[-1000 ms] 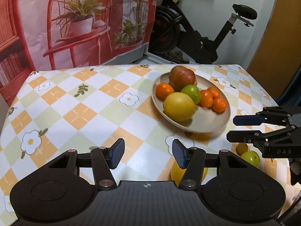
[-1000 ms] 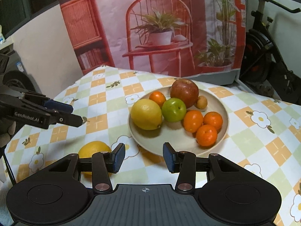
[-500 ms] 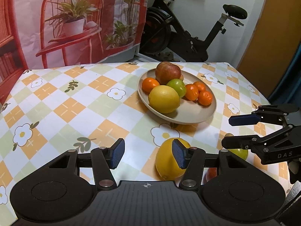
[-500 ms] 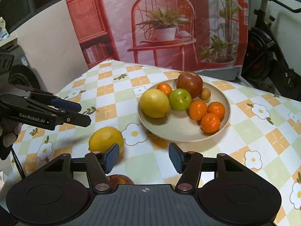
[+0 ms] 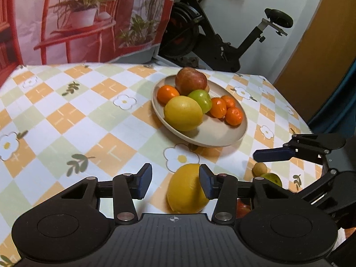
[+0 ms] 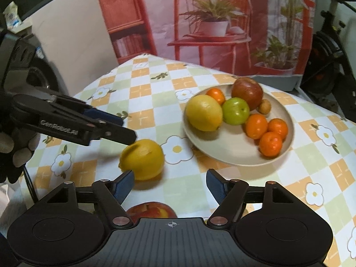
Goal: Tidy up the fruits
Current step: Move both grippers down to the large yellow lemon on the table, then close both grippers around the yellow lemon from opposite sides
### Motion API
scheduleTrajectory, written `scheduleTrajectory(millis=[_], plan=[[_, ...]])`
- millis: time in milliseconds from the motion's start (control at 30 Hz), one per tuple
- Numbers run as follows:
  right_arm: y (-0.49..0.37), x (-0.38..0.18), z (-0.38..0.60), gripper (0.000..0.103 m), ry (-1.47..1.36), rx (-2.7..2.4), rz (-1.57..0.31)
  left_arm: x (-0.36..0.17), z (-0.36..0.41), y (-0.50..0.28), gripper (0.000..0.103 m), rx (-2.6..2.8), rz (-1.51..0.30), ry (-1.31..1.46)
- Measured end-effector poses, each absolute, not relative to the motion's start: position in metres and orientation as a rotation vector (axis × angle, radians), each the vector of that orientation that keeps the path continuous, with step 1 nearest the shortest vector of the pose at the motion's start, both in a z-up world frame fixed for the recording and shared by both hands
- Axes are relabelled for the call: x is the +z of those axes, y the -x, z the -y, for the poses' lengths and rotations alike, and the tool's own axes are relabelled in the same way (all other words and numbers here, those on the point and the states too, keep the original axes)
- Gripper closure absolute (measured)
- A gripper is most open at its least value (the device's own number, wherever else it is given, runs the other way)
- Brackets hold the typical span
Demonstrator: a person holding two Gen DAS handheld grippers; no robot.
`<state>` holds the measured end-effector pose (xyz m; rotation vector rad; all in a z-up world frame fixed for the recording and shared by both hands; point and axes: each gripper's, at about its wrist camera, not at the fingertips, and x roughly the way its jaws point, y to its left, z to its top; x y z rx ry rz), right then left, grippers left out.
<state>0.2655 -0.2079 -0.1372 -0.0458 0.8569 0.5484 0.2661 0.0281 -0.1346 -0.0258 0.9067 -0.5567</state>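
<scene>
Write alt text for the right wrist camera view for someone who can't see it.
A beige plate on a floral checked tablecloth holds a lemon, a green apple, a red apple and small oranges. A second lemon lies loose beside it, ahead of the open, empty right gripper; the left gripper reaches toward it.

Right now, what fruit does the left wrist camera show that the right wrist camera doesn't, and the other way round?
Only the left wrist view shows a small tan fruit and a green fruit on the cloth beside the right tool.
Only the right wrist view shows a small tan fruit in the plate behind the apple.
Both show the plate of fruit and the loose lemon on the tablecloth.
</scene>
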Motion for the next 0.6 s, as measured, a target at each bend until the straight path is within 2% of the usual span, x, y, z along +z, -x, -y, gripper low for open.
scheduleTrajectory(millis=[233,600], plan=[[-0.271,-0.139,0.197,0.035,0.062,0.573,-0.886,-0.143,-0.025,-0.276,0.054,-0.585,-0.944,0.11],[-0.281,-0.147,0.187,0.034,0.07,0.604,-0.926,-0.155,-0.006,-0.292,0.052,-0.586,-0.99,0.073]])
